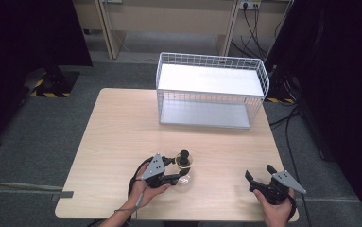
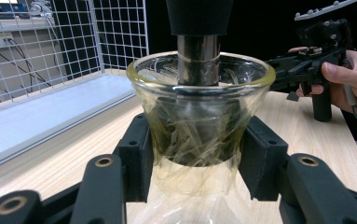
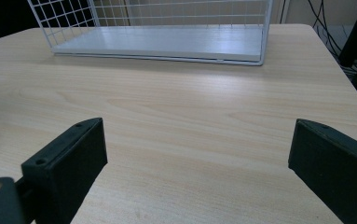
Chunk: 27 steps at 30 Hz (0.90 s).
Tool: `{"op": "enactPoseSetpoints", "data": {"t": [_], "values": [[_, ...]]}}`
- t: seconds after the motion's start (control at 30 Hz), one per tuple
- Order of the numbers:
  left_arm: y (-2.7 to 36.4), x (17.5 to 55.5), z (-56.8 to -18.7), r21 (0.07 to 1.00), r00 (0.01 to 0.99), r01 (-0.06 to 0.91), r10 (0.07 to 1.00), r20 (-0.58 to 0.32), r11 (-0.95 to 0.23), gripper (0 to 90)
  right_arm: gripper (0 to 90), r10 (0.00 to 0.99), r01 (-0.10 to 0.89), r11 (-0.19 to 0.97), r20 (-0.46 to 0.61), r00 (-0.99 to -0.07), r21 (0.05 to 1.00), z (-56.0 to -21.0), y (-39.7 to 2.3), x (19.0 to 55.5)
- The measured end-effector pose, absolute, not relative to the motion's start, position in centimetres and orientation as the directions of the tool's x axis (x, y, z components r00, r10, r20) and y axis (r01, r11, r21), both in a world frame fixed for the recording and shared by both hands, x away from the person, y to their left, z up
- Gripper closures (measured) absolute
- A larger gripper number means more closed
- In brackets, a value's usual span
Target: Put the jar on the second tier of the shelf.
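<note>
**Glass neck clamped, lift comes next**

Glass is what the left hand-held gripper [image 2: 196,158] has to manage here: its two black jaws press on either side of the narrow neck of a clear glass bottle [image 2: 199,121], just under the flared rim. A black stopper [image 2: 199,16] with a metal collar sits in the mouth. In the high view the bottle [image 1: 184,166] stands upright on the wooden counter [image 1: 122,127], near the person's edge and left of centre, with the left hand-held gripper [image 1: 176,171] reaching it from the side.

The step in hand looks like securing the bottle for a lift, probably toward the white wire basket [image 1: 211,90] at the far side of the counter. To do it well, the pads should stay level and square under the rim, so the flare acts as a stop if the glass slips. Raise it straight up before any sideways travel, and keep the bottle vertical so the stopper stays seated. The squeeze should be firm but not increasing; glass is slick and hard.

The right hand-held gripper [image 1: 262,176] rests near the counter's right front corner, jaws spread wide with nothing between them, well apart from the bottle and free to steady it if needed.
</note>
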<state>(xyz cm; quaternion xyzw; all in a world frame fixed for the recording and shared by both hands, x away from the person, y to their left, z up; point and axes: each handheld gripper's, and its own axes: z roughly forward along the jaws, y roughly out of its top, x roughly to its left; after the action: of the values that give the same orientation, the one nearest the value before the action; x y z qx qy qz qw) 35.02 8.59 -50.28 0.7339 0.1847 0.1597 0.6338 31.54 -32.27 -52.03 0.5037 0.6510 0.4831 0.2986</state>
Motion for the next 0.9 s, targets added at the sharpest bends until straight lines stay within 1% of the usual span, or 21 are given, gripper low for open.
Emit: {"op": "enactPoseSetpoints", "data": {"t": [0.27,0.9], "values": [[8.8,35.3,-49.2,0.992,0.871,0.067,0.492,-0.005,-0.108,51.1,4.5,0.944,0.368,0.023,0.101,-0.314,0.929,-52.0,-32.3,31.5],[9.2,37.7,-43.6,0.997,0.823,0.015,0.567,0.031,-0.077,51.1,4.5,0.944,0.369,0.015,0.108,-0.312,0.929,-52.0,-32.4,31.5]]}}
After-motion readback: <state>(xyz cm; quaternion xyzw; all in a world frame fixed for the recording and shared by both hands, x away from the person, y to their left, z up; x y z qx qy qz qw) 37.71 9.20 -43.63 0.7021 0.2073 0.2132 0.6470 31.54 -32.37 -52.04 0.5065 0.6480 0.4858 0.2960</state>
